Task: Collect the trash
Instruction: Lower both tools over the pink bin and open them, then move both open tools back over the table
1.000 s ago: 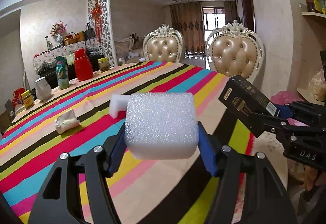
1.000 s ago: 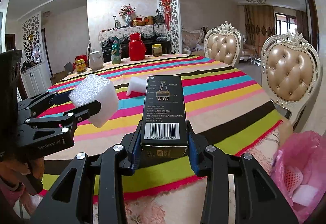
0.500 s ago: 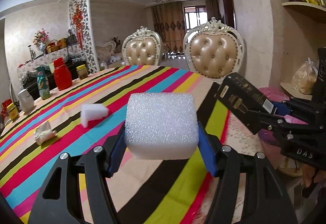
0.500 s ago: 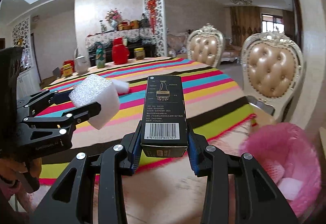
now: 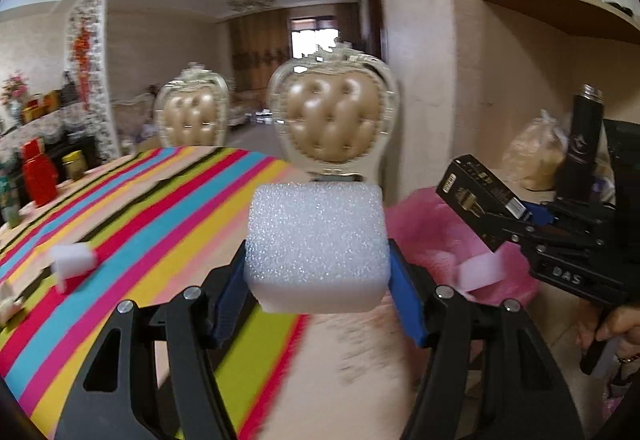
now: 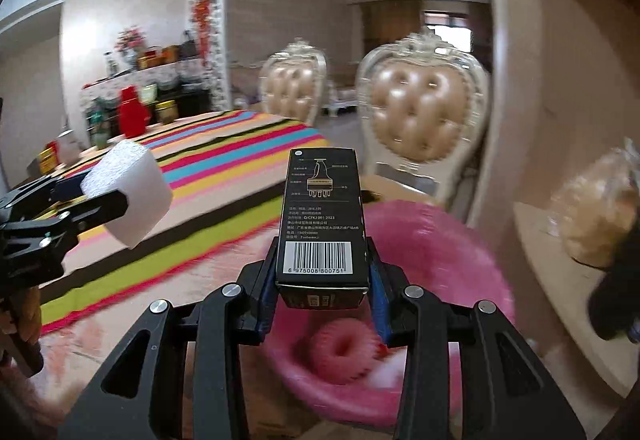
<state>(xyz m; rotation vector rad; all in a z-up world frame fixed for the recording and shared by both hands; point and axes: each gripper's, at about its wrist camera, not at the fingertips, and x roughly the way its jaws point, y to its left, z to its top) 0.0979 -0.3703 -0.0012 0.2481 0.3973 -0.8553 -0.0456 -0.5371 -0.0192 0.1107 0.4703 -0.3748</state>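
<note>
The left gripper (image 5: 318,272) has its jaws clamped on a white foam block (image 5: 318,244), a rounded cube with a coarse, glittering open-cell face, the blue pads pressing its two flanks; the right gripper (image 6: 322,292) has its jaws set narrow on a black carton (image 6: 322,216), a slim rectangular box of smooth printed card, barcode end toward the camera, long axis pointing away; the carton hangs directly above the pink bin bag (image 6: 440,240), a crinkled thin plastic liner with a wide round mouth, inside which lies a pink ring of foam netting (image 6: 344,352) and a pale scrap; the foam block sits above the near edge of the surface (image 5: 160,224), whose cloth runs in bright stripes down to a beige patterned border; a second small white foam piece (image 5: 74,260) lies on the stripes well apart to the left; two tufted, carved chairs (image 5: 334,124) stand close behind the bag; a wall and shelf crowd the right side.
</note>
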